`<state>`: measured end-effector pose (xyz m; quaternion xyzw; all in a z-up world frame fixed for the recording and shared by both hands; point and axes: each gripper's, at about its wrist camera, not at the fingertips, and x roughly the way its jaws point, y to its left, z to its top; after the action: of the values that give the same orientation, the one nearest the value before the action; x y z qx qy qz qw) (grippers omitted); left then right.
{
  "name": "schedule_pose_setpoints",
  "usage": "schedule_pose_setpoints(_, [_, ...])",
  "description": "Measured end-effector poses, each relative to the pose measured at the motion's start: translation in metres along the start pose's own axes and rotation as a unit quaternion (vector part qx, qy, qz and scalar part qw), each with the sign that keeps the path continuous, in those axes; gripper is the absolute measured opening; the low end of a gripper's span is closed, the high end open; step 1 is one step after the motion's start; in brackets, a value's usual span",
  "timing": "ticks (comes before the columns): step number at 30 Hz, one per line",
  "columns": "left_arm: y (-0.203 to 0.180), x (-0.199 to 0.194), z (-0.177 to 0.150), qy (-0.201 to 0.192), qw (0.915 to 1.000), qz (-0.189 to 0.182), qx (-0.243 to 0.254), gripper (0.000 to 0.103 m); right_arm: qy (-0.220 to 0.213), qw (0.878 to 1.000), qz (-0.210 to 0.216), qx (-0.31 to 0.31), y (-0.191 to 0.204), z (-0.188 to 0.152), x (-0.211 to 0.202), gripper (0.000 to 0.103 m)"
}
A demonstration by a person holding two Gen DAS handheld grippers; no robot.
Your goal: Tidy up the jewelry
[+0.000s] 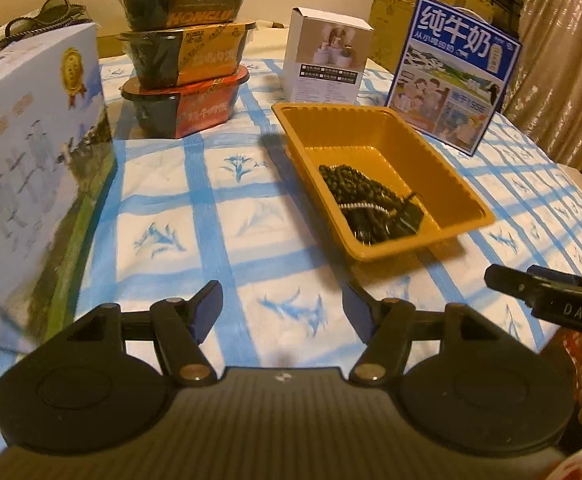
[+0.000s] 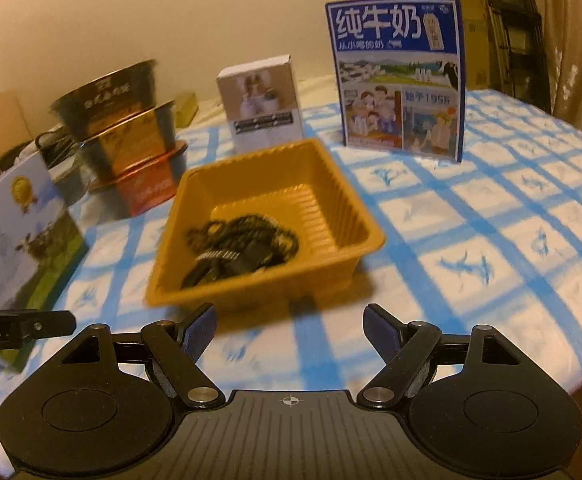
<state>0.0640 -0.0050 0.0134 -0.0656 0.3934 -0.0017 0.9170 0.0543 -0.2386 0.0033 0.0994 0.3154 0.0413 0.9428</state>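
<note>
Amber-gold plastic tray (image 1: 387, 128), ribbed walls, rectangular, sits on a tablecloth (image 1: 211, 216) of white squares with blue bands and blue leaf sprigs. Contents: one heap of dark beaded jewelry (image 1: 371, 204), strands tangled together with a short pale coiled section across them, lying on the tray floor toward the near end; individual pieces cannot be told apart. Left gripper (image 1: 283, 312): jaws wide apart, blue-faced pads, nothing between them, raised over bare cloth short of the tray's near corner. Right gripper (image 2: 289, 328): jaws likewise spread wide and empty, just short of the tray's near wall. Each gripper's finger tip shows at the edge of the other's view. Surrounding items, none touching the tray: a stack of three instant meal bowls (image 1: 187, 52), black on top, gold-banded in the middle, red-banded at the bottom, standing behind and to the left; a small white carton (image 1: 327, 56) with a product photo, upright directly behind the tray; a blue milk carton (image 1: 451, 72) with large white characters and illustrated panels, upright behind and to the right; a large pale-blue box (image 1: 31, 184) bearing a gold medal emblem, at the left edge of the table. Cardboard boxes (image 1: 395, 8) and a beige curtain (image 1: 563, 60) stand beyond the table.
</note>
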Motion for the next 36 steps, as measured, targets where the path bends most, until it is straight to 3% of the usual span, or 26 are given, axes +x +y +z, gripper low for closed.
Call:
schedule_pose_setpoints(15, [0.001,-0.073,-0.044,0.0,0.9988,-0.035,0.034,0.064,0.008,1.0,0.004,-0.021,0.052,-0.041,-0.07,0.08])
schedule_pose_setpoints(36, [-0.005,-0.081,-0.065,0.016,0.9981,-0.035,0.048,0.064,0.028,0.999,0.016,-0.032,0.063,-0.061,-0.074,0.08])
